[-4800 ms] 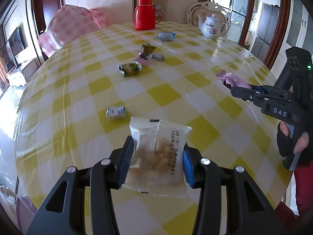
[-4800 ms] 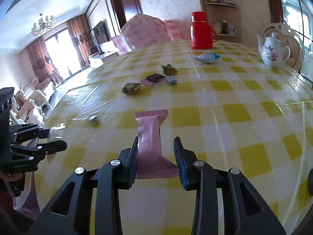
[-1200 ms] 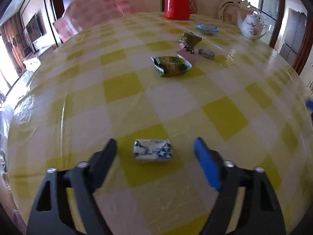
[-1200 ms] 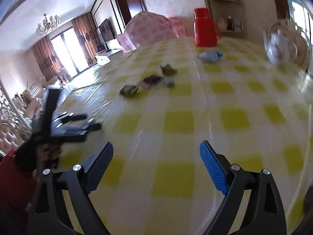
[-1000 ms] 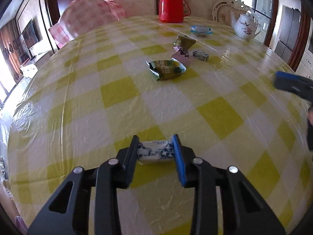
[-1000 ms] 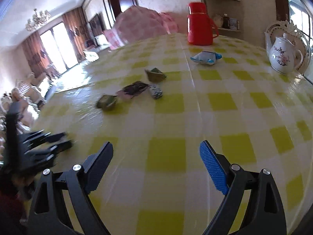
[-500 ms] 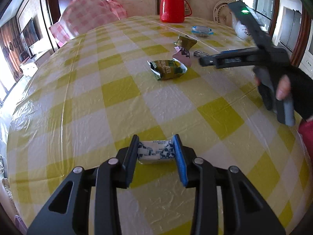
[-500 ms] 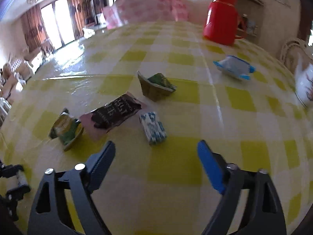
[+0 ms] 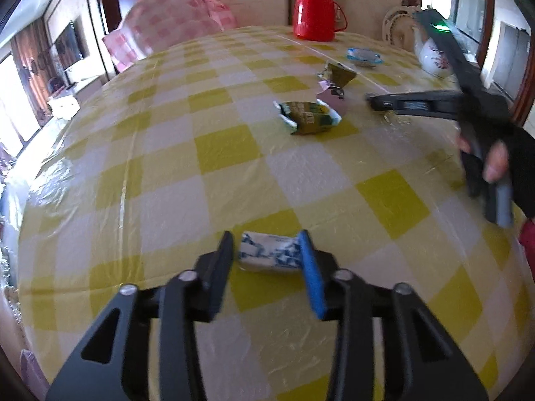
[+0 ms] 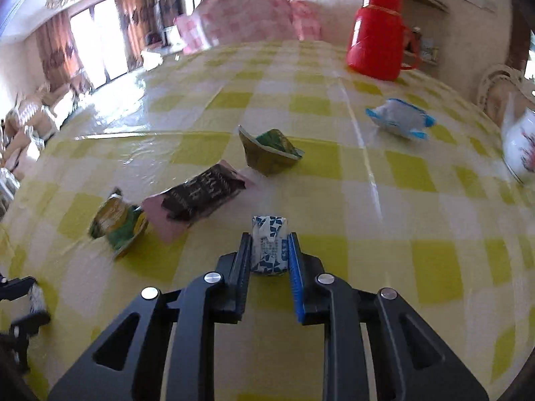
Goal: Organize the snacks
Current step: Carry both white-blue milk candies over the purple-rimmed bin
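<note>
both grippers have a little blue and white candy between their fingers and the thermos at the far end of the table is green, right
Not quite: the thermos is red, not green, as the left wrist view shows. The rest holds: the left gripper and the right gripper each have a small blue and white candy between their fingers.

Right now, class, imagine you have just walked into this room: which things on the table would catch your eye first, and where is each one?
The red thermos stands out at the far edge of the yellow-checked tablecloth. Near the middle lies a loose cluster of wrapped snacks: a green packet, a pink-and-black bar and a folded green wrapper. Closest, each gripper's jaws are shut on a small blue-and-white candy: the left gripper and the right gripper.
</note>
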Action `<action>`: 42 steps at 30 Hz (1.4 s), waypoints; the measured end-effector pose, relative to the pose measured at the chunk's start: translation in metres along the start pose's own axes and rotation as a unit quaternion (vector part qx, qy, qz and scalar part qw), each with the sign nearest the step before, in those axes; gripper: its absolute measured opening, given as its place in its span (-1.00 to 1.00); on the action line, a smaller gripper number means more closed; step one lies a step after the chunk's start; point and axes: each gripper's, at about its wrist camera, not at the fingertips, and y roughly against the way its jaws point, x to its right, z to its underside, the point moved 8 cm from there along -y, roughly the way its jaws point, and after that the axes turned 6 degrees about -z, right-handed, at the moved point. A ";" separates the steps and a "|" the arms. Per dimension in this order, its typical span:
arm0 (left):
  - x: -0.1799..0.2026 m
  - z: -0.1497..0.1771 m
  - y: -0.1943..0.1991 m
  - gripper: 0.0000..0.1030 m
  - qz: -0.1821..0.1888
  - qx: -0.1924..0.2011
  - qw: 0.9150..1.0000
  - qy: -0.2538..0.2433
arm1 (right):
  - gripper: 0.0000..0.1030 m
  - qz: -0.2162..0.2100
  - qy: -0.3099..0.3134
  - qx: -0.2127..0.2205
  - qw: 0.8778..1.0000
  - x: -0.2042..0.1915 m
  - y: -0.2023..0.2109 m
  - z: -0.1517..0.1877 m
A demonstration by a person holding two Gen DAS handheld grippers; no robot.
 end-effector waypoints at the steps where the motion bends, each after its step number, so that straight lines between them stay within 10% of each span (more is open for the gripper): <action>1: 0.000 0.001 0.001 -0.32 -0.001 0.000 1.000 -0.001 | -0.57 0.003 -0.005 0.006 1.000 0.000 0.009 0.006; 20: 0.032 0.045 0.055 -0.34 0.016 0.013 0.999 -0.028 | -0.57 -0.044 -0.023 0.070 0.996 -0.052 0.150 0.124; 42: 0.010 0.109 0.120 -0.33 0.017 0.031 0.998 -0.050 | -0.57 -0.091 0.032 0.056 0.994 -0.159 0.189 0.187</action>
